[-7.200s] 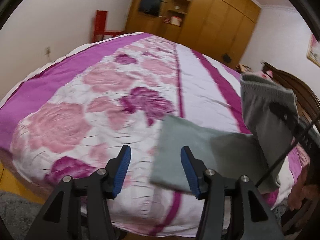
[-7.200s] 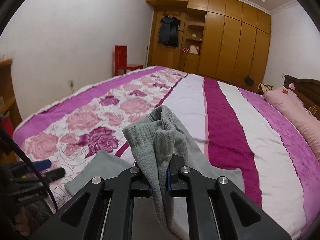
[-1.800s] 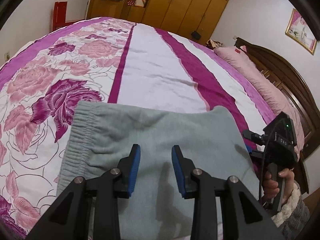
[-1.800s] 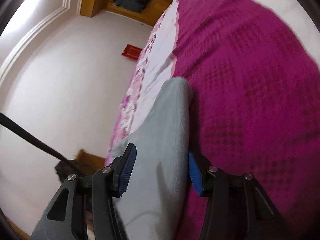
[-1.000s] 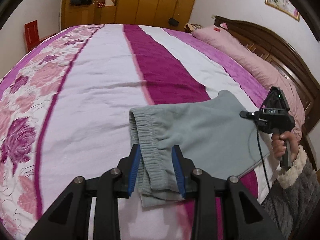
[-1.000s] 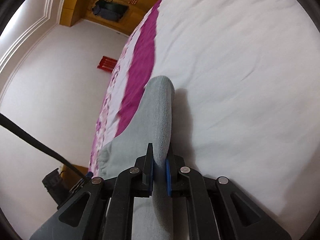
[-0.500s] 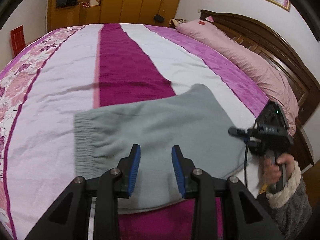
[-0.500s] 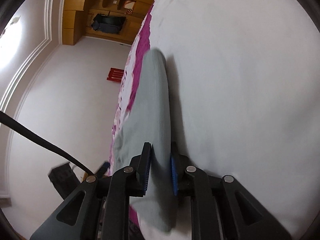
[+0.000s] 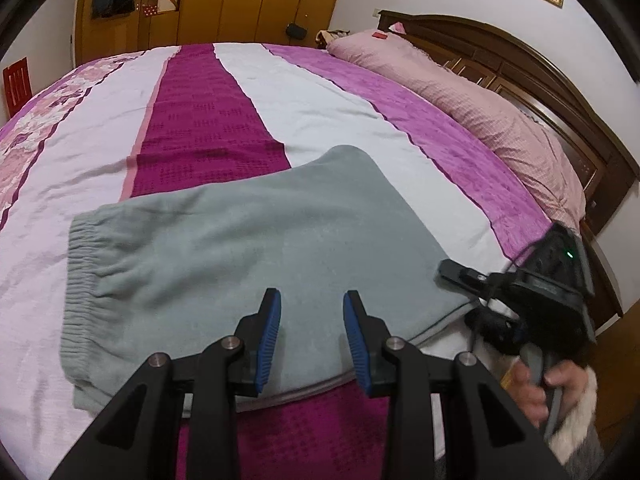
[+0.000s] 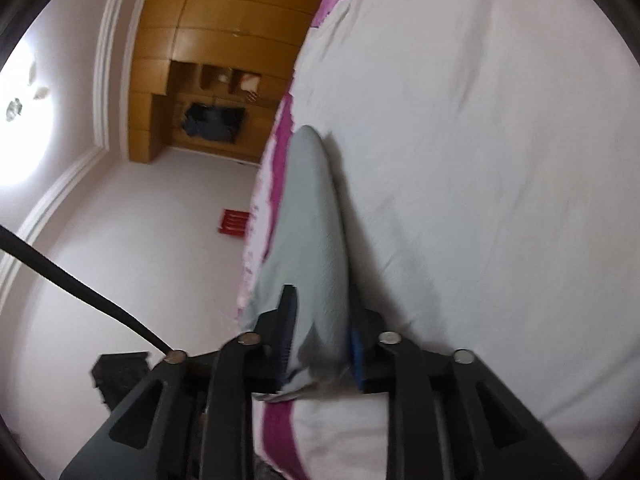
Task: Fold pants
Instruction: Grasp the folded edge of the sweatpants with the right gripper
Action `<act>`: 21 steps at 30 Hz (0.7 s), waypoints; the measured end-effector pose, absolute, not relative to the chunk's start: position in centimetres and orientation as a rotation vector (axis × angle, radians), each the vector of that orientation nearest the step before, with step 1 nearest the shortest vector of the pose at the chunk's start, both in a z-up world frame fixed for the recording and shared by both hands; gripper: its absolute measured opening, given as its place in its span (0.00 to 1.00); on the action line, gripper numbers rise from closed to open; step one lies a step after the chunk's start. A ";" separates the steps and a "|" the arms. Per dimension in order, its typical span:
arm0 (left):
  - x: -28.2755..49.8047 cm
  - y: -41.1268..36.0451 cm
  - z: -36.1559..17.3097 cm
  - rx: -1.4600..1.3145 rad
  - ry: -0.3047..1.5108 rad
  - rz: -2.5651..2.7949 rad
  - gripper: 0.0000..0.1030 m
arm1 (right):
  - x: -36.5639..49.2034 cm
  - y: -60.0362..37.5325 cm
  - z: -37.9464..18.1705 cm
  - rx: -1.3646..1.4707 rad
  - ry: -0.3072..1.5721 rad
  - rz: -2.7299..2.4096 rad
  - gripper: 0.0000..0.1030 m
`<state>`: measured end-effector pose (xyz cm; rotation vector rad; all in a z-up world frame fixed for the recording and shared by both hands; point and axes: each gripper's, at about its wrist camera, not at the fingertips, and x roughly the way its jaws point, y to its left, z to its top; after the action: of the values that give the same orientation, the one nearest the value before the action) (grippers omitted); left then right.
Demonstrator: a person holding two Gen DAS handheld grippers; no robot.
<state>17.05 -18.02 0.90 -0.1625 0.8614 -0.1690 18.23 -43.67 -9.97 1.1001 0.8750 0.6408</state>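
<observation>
The grey pants lie folded flat on the striped bedspread, elastic waistband to the left. My left gripper hovers open and empty just above the near edge of the pants. My right gripper shows at the right edge of the pants, held in a hand. In the right wrist view the right gripper is rolled sideways, its jaws parted with the folded edge of the pants between them, not clamped tight.
A long pink pillow and a dark wooden headboard run along the right. Wooden wardrobes stand at the far wall, a red chair at far left. The bed's near edge is just below my grippers.
My right gripper's jaws have opened from the pants edge they clamped one second ago. The pants have settled flat. My left gripper stays open above them and the view has shifted slightly right.
</observation>
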 end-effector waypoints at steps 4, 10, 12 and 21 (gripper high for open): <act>17.4 -18.5 -0.6 -0.171 0.886 -0.138 0.06 | 18.6 -42.5 -9.3 1.019 0.876 0.615 0.27; 15.9 -19.8 0.5 -0.156 0.850 -0.096 0.04 | 18.6 -41.9 -8.7 0.931 0.890 0.564 0.19; 16.1 -20.5 -0.1 -0.140 0.861 -0.085 0.04 | 18.2 -42.3 -8.7 0.927 0.891 0.562 0.19; 16.2 -20.7 -3.3 -0.159 0.921 -0.071 0.03 | 18.4 -41.8 -8.5 0.877 0.899 0.535 0.14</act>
<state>16.16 -20.74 -3.30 -0.1592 0.9214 -0.0707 18.43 -41.78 -8.49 0.8765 0.8992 0.5350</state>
